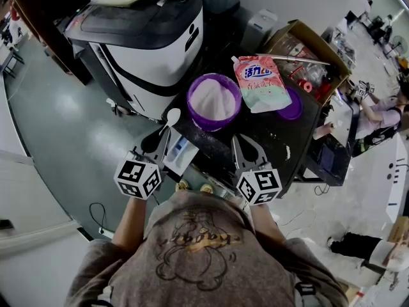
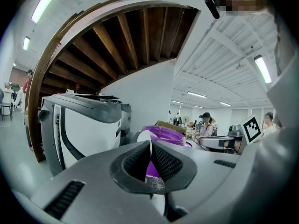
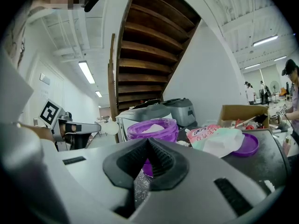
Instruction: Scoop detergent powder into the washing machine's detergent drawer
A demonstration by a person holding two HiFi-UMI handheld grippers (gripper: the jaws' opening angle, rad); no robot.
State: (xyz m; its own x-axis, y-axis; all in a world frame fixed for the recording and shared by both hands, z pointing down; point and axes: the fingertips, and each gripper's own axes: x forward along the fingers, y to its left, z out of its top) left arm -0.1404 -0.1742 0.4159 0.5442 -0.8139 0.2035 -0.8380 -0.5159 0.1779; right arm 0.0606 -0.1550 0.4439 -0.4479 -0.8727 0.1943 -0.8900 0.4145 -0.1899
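Person seen from above, a gripper in each hand, standing at a dark table [image 1: 287, 136] w/ a purple tub [image 1: 192, 107] of white detergent powder [image 1: 214, 98] near its middle. Left gripper [image 1: 165, 133] sits front-left of the tub, jaws pinched shut on the thin handle of a white spoon [image 1: 172, 115]. The spoon bowl points toward the tub's rim, looks empty, and is not yet in the powder. Right gripper [image 1: 239, 142] hangs front-right of the tub, jaws pressed together w/ nothing between them. Behind-left of the tub: the washing machine [image 1: 140, 37]. Right of the tub: a pink-&-green detergent pouch [image 1: 259, 82], then a purple lid [image 1: 292, 104], w/ a cardboard box [image 1: 307, 47] beyond. Just front-left of the tub, under the left gripper, is a small white-&-blue tray [image 1: 181, 153], poss. the detergent drawer; can't be sure. Step in hand looks like the scoop itself. Best to carry the spoon over the rim, dip it bowl-first at a shallow angle, then lift level & slow, since so thin a handle could twist in the grip & spill. The free gripper could steady the tub's side.
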